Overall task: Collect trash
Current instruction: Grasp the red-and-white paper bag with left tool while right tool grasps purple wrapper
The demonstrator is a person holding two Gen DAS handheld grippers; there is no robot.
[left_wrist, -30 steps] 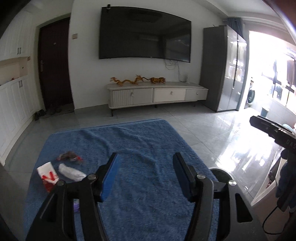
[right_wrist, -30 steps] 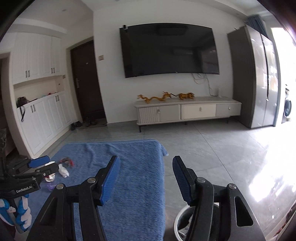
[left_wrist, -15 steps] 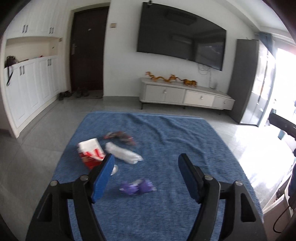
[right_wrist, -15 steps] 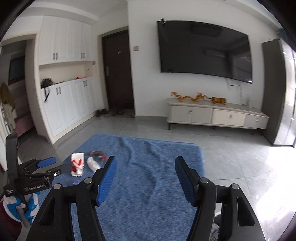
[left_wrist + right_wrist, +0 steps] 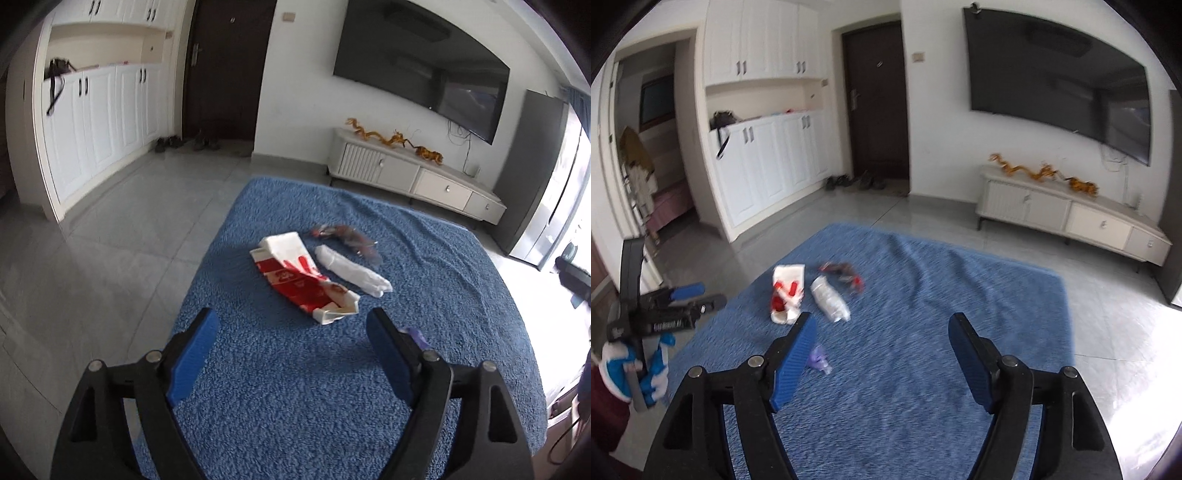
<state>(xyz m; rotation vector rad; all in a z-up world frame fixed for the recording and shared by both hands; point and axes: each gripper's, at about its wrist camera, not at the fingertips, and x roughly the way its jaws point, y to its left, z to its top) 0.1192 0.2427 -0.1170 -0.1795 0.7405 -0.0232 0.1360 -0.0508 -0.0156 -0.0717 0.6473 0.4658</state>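
Trash lies on a blue towel-covered table (image 5: pixel 314 387). A crushed red and white carton (image 5: pixel 301 278) lies just ahead of my open, empty left gripper (image 5: pixel 291 339). A white crumpled bottle (image 5: pixel 351 269) lies to its right, a dark red wrapper (image 5: pixel 345 236) behind, and a purple wrapper (image 5: pixel 415 334) peeks past the right finger. In the right wrist view the carton (image 5: pixel 786 291), bottle (image 5: pixel 829 299), red wrapper (image 5: pixel 846 273) and purple wrapper (image 5: pixel 818 360) lie left of my open, empty right gripper (image 5: pixel 882 343). The left gripper (image 5: pixel 687 299) shows there at the left.
The table (image 5: pixel 923 332) stands on a grey tiled floor. White cabinets (image 5: pixel 92 107) and a dark door (image 5: pixel 225 70) are to the left. A TV (image 5: pixel 421 70) hangs above a low white console (image 5: pixel 413 177) at the back. A grey fridge (image 5: pixel 535 173) stands at the right.
Both grippers have swung left and tilted down toward the trash. The carton now lies just ahead of the left gripper. The bin seen earlier below the right gripper is out of view.
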